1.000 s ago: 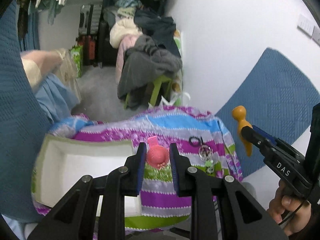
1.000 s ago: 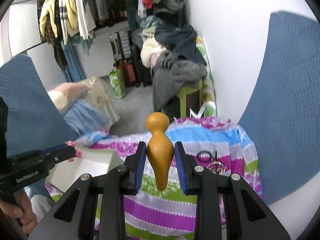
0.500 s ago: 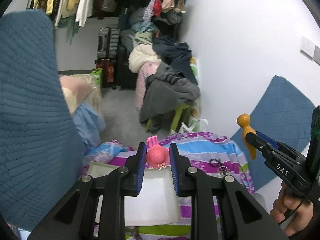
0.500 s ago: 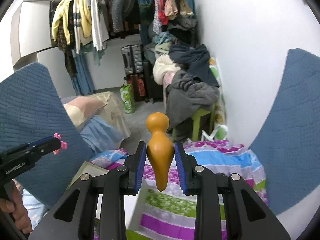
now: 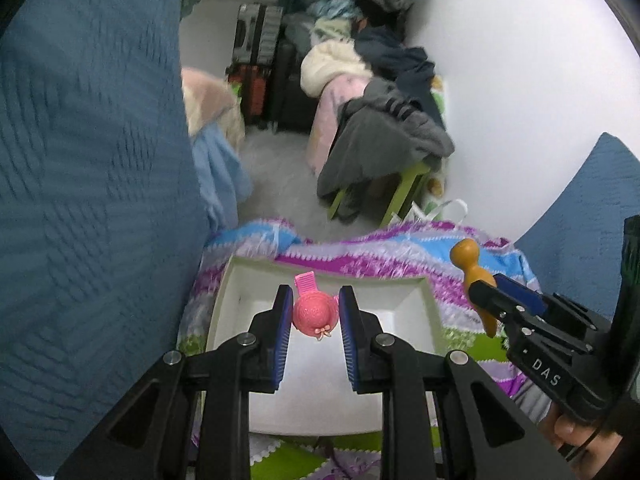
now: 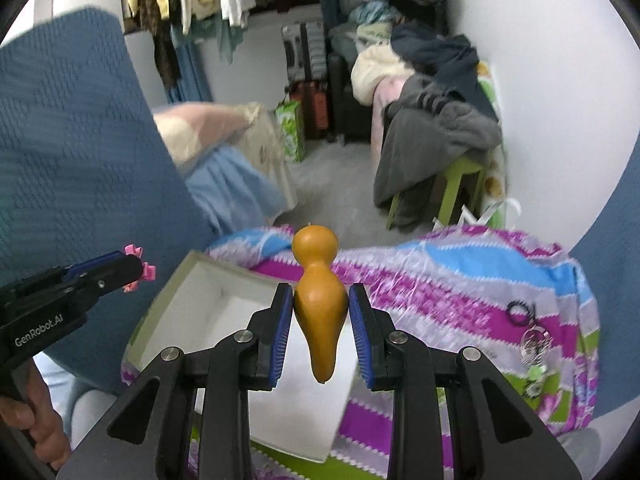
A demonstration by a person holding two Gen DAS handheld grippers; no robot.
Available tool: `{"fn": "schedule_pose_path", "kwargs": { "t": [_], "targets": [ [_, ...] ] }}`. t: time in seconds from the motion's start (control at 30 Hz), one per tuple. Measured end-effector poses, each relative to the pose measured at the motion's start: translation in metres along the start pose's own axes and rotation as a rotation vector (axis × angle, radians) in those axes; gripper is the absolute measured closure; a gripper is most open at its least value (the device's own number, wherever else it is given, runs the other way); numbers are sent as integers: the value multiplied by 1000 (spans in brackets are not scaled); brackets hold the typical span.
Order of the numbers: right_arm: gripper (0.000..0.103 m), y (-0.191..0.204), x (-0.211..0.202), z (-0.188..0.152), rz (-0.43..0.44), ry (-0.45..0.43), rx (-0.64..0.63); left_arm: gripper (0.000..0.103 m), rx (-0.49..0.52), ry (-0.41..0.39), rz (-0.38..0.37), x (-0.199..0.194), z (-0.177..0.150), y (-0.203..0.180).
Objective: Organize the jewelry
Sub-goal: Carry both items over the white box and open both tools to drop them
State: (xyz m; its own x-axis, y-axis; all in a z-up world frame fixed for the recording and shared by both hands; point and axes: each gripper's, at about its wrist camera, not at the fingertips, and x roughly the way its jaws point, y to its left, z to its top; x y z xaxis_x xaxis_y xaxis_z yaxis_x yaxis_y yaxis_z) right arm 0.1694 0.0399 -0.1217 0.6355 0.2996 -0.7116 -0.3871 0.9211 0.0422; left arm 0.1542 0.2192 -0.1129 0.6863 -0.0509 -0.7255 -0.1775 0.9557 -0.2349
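My left gripper (image 5: 313, 316) is shut on a pink hat-shaped hair clip (image 5: 313, 312) and hangs over the white open box (image 5: 420, 300). My right gripper (image 6: 320, 312) is shut on an orange gourd-shaped wooden piece (image 6: 320, 304), also above the white box (image 6: 184, 280). In the left wrist view the right gripper (image 5: 486, 294) enters from the right with the gourd (image 5: 466, 254). In the right wrist view the left gripper (image 6: 132, 266) enters from the left, with the pink clip (image 6: 138, 268) showing at its tip. A black hair ring (image 6: 518, 312) and a keyring trinket (image 6: 534, 340) lie on the striped cloth (image 6: 460, 280).
The box sits on a small table draped with a purple, blue and green striped cloth (image 5: 380, 248). Blue knitted cushions (image 5: 88, 160) stand at the left and right. Behind are a green stool heaped with clothes (image 5: 384, 136), suitcases (image 5: 256, 56) and a white wall.
Both grippers have swung left and dipped, from above the striped cloth to above the white box, each keeping its object. The ring and trinket have slid out of the left wrist view.
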Motion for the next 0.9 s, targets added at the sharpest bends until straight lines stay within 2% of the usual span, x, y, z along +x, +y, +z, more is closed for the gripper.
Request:
{"fn": "schedule_pose_path", "kwargs": {
  "t": [0.37,0.57,0.67,0.77,0.83,0.9],
  "targets": [
    [77,18,51,-39,25,146,-19,80,-2,152,14,53,-41,19],
    [76,17,59,-46,43,185,-20,80,-21,178,23,62,-51,22],
    [76,16,57,-45,58,185,-19,79,-40,159,3,57,-49,24],
    [69,14,49,-39,72,167,-17,67,-53,131,-4,46,-42,23],
    [67,12,40,-34,84,146,-18,44,-53,92,2,34,-37,21],
    [67,10,28,-26,93,119,-23,32,-59,45,13,19,-31,18]
  ]
}}
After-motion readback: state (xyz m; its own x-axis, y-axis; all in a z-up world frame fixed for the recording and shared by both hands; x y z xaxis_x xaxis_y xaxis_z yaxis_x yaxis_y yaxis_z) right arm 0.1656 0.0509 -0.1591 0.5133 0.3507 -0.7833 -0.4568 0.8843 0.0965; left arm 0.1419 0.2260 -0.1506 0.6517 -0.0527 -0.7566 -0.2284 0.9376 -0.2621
